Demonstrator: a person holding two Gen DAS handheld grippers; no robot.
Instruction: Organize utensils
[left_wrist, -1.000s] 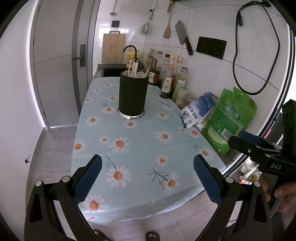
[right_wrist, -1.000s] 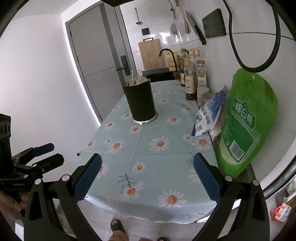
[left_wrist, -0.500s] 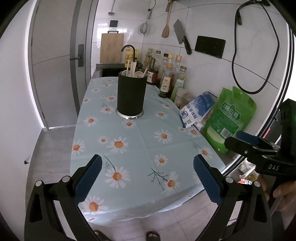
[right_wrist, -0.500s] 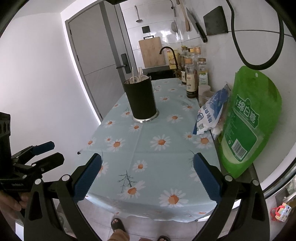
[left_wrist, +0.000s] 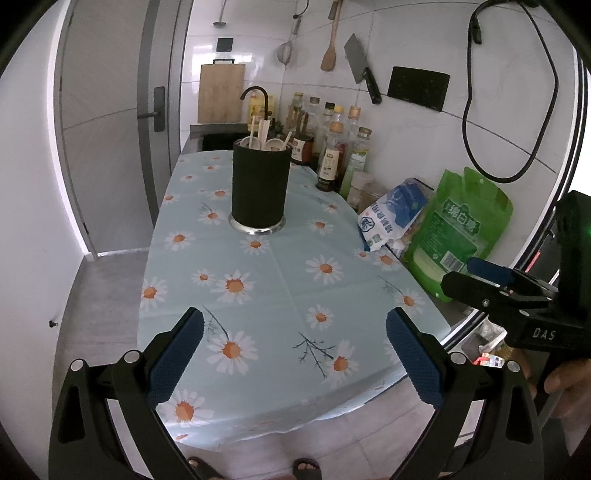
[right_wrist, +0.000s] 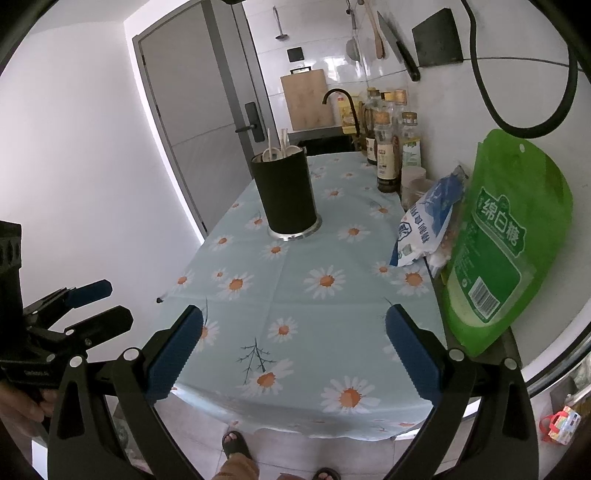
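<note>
A black cylindrical utensil holder (left_wrist: 260, 186) stands on the daisy-print tablecloth (left_wrist: 280, 280); it also shows in the right wrist view (right_wrist: 286, 195). White spoons and chopsticks (left_wrist: 263, 136) stick out of its top. My left gripper (left_wrist: 293, 354) is open and empty, held over the table's near edge. My right gripper (right_wrist: 293, 354) is open and empty at about the same distance. Each gripper also appears in the other's view: the right one (left_wrist: 491, 280) at the right, the left one (right_wrist: 96, 306) at the left.
Along the right wall stand several sauce bottles (left_wrist: 332, 155), a blue-white bag (left_wrist: 393, 218) and a green bag (left_wrist: 461, 232). A sink with a black faucet (left_wrist: 258, 96) lies behind the table. A grey door (left_wrist: 107, 140) is at the left. Sandalled feet (left_wrist: 251, 467) show below.
Both grippers have drawn back slightly from the table; the holder looks a little farther off. Both stay open and empty.
</note>
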